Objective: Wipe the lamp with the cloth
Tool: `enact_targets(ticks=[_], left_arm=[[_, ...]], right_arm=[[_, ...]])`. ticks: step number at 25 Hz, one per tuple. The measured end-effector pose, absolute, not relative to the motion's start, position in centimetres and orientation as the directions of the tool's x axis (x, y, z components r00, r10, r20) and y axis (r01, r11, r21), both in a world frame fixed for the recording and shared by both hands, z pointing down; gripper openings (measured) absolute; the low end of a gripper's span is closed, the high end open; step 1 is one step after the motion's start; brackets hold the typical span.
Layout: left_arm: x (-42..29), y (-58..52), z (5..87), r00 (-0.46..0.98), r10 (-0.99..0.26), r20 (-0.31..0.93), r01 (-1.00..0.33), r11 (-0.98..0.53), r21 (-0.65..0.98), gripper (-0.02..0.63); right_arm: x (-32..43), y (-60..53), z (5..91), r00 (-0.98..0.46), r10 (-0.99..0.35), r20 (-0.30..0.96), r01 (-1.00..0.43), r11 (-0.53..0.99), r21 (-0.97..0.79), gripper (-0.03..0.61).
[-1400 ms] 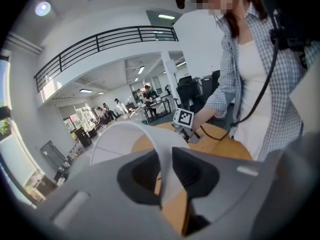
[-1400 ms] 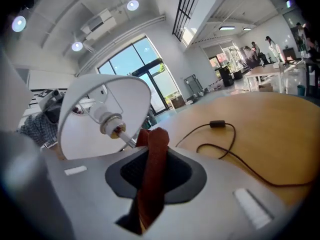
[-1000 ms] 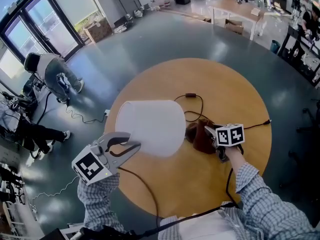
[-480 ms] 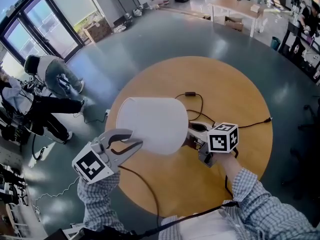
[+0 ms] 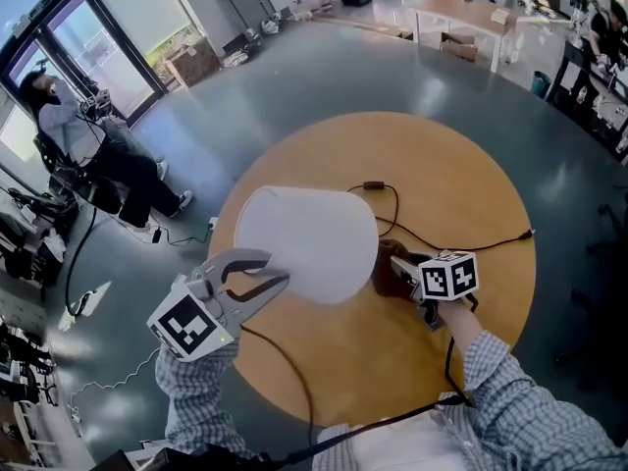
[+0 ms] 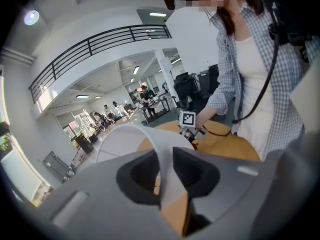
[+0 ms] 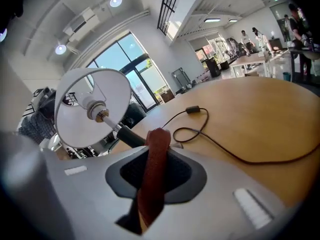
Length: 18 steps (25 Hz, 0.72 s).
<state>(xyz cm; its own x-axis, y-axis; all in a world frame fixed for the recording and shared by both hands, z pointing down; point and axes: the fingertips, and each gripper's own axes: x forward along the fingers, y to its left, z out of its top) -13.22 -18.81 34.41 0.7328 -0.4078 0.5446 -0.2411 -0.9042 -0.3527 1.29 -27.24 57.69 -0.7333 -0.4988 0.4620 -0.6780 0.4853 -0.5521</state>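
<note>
A lamp with a white shade (image 5: 309, 243) leans tilted over the round wooden table (image 5: 471, 184). My left gripper (image 5: 276, 272) is shut on the shade's lower rim; in the left gripper view the thin white shade wall (image 6: 167, 179) runs between the pads of my left gripper (image 6: 168, 174). Right of the shade, my right gripper (image 5: 400, 271) is shut on a dark red-brown cloth (image 5: 385, 275). In the right gripper view the cloth (image 7: 152, 174) hangs between the pads of my right gripper (image 7: 155, 170). Beyond it are the lamp's black stem (image 7: 131, 136) and the open underside of the shade (image 7: 92, 106).
The lamp's black cord (image 5: 461, 243) loops across the table to the right edge, with an inline switch (image 5: 374, 185) near the middle. Grey floor surrounds the table. A person (image 5: 93, 145) sits far off at the left by the glass doors.
My right gripper with the cloth rose in toward the shade half a second ago, then drew back to the right and lower. The shade has shifted slightly right. The left gripper stays on the rim.
</note>
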Motion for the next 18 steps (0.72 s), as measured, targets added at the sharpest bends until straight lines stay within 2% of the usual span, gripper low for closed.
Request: enact_targets(ticks=[18], left_arm=[[-8.7, -20.0, 34.5, 0.675, -0.399, 0.621, -0.083, -0.877, -0.473, 0.094]], right_arm=[[9.9, -22.9, 55.8, -0.647, -0.641, 0.413, -0.731, 0.369, -0.574, 0.067]])
